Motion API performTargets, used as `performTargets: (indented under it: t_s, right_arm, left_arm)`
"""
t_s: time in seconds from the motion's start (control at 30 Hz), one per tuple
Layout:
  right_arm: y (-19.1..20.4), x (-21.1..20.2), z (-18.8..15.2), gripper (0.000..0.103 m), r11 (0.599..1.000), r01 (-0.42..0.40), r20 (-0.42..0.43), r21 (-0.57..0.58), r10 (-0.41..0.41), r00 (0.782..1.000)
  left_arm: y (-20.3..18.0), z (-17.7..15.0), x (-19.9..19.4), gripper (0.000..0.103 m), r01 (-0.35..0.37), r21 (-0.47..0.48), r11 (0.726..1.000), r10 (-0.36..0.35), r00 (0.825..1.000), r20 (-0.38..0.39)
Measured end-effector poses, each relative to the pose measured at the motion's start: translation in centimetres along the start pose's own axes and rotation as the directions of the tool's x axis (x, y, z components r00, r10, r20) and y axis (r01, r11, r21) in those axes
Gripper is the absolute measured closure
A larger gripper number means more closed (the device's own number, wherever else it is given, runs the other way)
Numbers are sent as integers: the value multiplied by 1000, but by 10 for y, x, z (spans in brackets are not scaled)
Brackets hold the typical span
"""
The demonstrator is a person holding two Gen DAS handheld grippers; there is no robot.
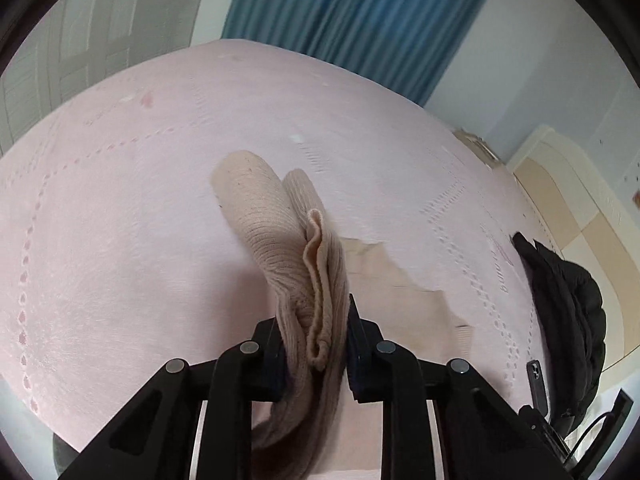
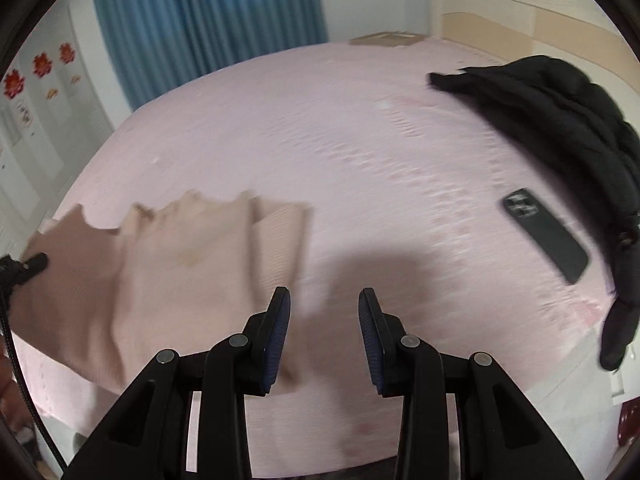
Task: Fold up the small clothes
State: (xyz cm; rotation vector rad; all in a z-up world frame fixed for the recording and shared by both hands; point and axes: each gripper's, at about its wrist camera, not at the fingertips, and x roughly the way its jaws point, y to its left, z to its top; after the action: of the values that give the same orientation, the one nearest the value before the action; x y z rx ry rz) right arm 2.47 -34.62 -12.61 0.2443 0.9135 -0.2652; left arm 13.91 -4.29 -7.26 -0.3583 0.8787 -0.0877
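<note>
We see black jacket (image 2: 560,120) and phone (image 2: 546,236) nearby; left gripper (image 1: 310,344) pinches ribbed beige knit (image 1: 280,232), right gripper (image 2: 324,320) parted, empty.

No legible text, label or number on anything.

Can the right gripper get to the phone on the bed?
Probably yes. The right gripper is open and holds nothing, and only bare pink bedsheet lies between it and the phone. The black jacket sits beside the phone, not over it.
</note>
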Motion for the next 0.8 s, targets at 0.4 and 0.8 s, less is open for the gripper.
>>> performTargets:
  t_s: [0.4, 0.8]
  right_arm:
    - [-95, -12, -18, 68, 993, 84, -28, 89, -81, 996]
    - [-56, 3, -14, 59, 948, -294, -43, 119, 301, 953]
  left_arm:
    - [-149, -85, 64, 76, 156, 181, 971, -112, 966, -232]
    - [-78, -47, 41, 49, 222, 143, 965, -193, 963, -189]
